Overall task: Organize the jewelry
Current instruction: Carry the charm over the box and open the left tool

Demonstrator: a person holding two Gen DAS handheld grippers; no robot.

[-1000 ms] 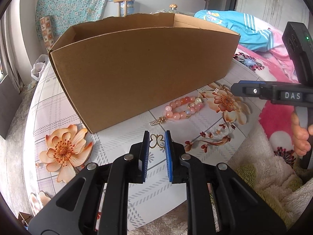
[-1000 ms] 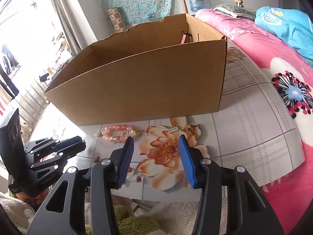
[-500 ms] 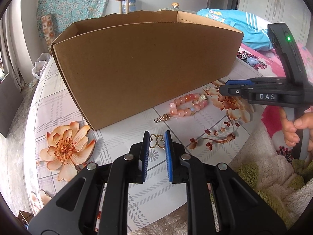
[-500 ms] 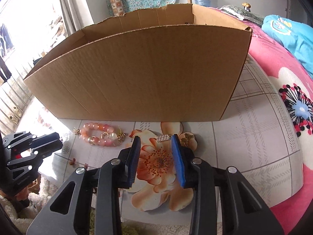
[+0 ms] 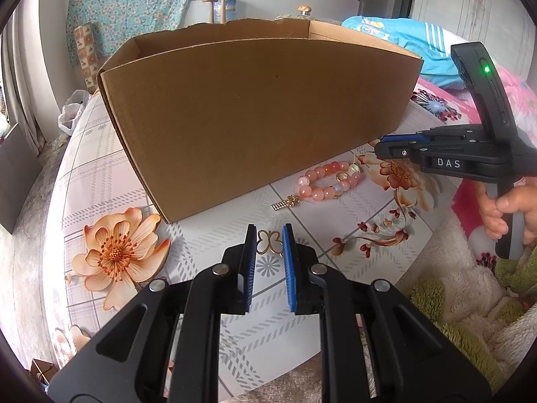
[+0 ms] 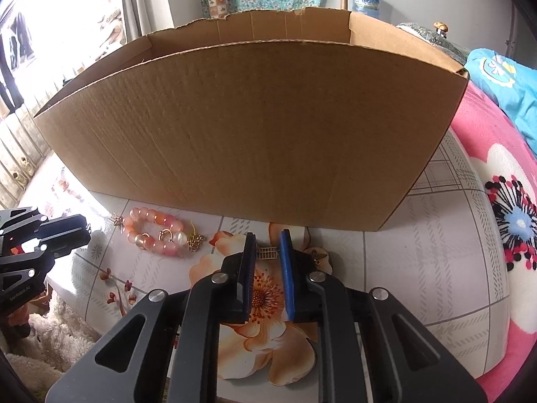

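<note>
My left gripper [image 5: 270,236] is shut on a gold butterfly charm [image 5: 269,241], held just above the flowered tablecloth. My right gripper [image 6: 267,247] is shut on a small gold bar charm [image 6: 267,252] lying on an orange flower print, close to the front wall of a brown cardboard box [image 6: 248,127]. A pink bead bracelet [image 6: 152,230] lies left of the right gripper; it also shows in the left wrist view [image 5: 330,179], with a gold bar charm [image 5: 284,203] beside it. Another small gold piece [image 6: 319,257] lies just right of the right gripper.
The box [image 5: 255,117] stands across the table [image 5: 100,174] behind both grippers. A pink flowered blanket [image 6: 503,201] lies to the right and a fluffy rug [image 5: 470,302] beyond the table's front edge. The right gripper [image 5: 436,159] shows in the left wrist view.
My right gripper has moved forward and down toward the box and closed its fingers onto the gold bar charm. My left gripper has stayed shut on the butterfly charm and barely moved.
</note>
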